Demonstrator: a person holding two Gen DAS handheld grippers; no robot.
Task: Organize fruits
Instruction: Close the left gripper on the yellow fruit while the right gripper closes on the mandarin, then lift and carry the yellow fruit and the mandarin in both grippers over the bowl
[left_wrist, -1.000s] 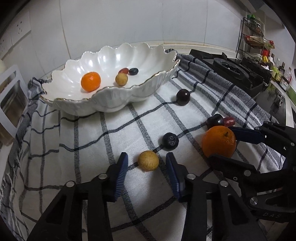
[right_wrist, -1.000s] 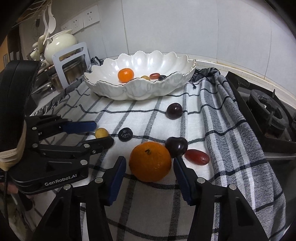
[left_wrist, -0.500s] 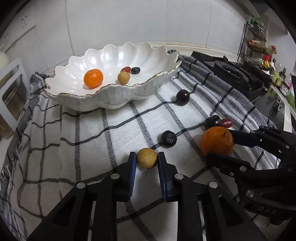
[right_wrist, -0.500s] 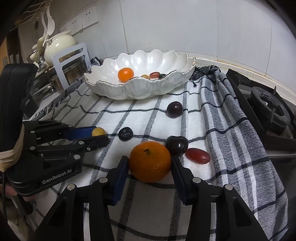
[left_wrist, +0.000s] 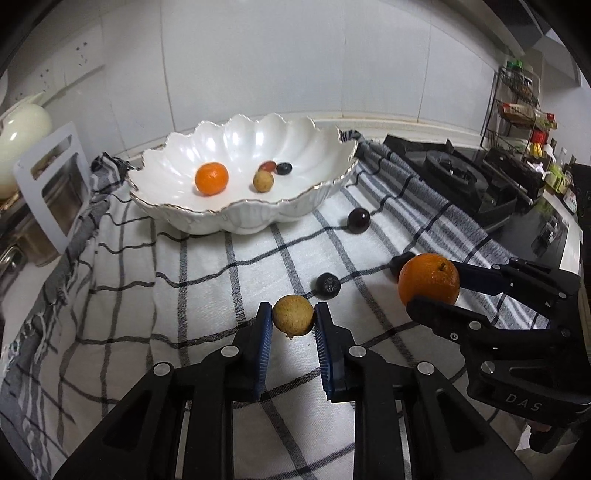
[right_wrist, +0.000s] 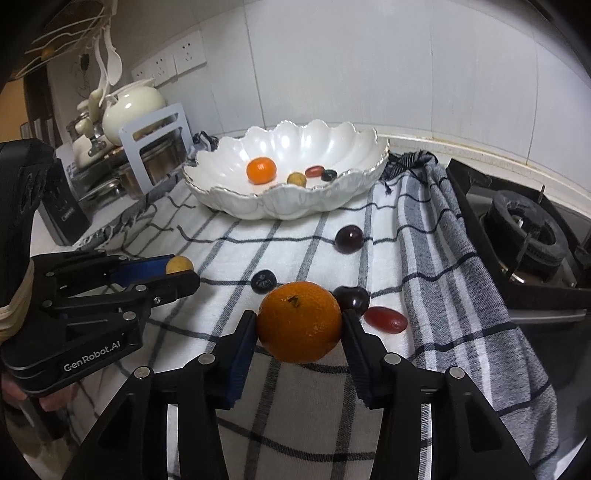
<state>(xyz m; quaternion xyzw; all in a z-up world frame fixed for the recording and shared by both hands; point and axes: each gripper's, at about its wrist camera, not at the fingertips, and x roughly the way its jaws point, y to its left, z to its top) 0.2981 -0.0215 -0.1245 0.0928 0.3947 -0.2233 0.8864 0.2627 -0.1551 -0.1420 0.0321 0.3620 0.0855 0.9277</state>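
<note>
My left gripper is shut on a small tan round fruit, lifted just off the checked cloth. My right gripper is shut on a large orange, also raised a little. The white scalloped bowl at the back holds a small orange, a tan fruit, a red grape and a dark berry. On the cloth lie a dark berry, two dark cherries and a red grape.
A black gas stove borders the cloth on the right. To the left stand a cream teapot, a metal pot with a white bracket and a black box. A wire rack is far right.
Both grippers closed on their fruits, the left on the tan fruit and the right on the orange, then lifted them slightly off the cloth.
</note>
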